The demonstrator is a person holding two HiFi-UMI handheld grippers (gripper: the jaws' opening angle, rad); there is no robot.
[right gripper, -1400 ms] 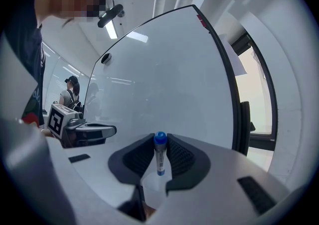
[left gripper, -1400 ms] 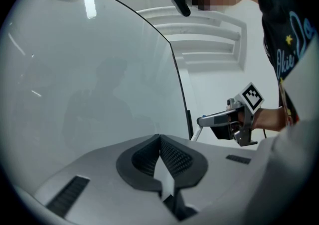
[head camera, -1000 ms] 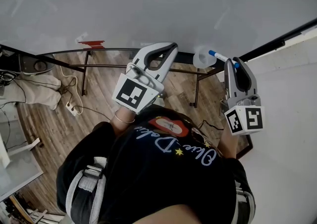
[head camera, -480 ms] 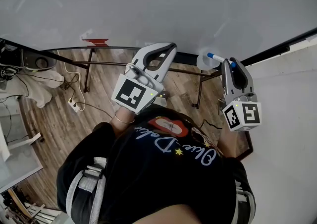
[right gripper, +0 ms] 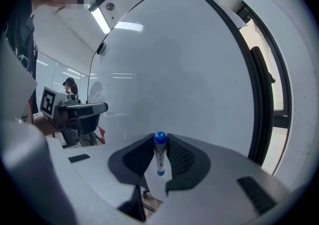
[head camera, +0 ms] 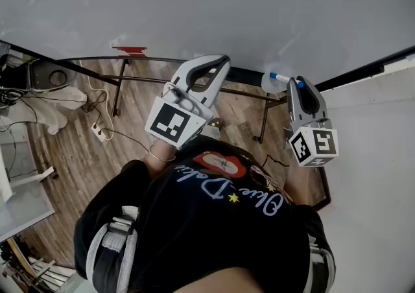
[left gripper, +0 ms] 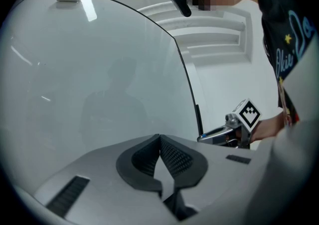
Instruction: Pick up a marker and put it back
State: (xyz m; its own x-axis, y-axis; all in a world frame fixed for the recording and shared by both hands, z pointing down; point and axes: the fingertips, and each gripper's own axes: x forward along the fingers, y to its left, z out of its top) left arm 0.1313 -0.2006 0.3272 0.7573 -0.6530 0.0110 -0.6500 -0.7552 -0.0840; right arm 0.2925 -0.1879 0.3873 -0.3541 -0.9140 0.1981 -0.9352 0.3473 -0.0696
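A white marker with a blue cap sits between the pads of my right gripper, which is shut on it. Its cap end points at the whiteboard, close to the board's lower right corner. A translucent round holder sits right beside the marker at the board's bottom edge. My left gripper hovers further left along the same edge, shut with nothing between its pads.
A dark ledge runs along the foot of the board, with a red piece at its left. Metal stand legs, cables and wooden floor lie below. A white wall stands at the right.
My right gripper has drifted a little left and closer to the board with the marker still in it. The left gripper has barely moved.
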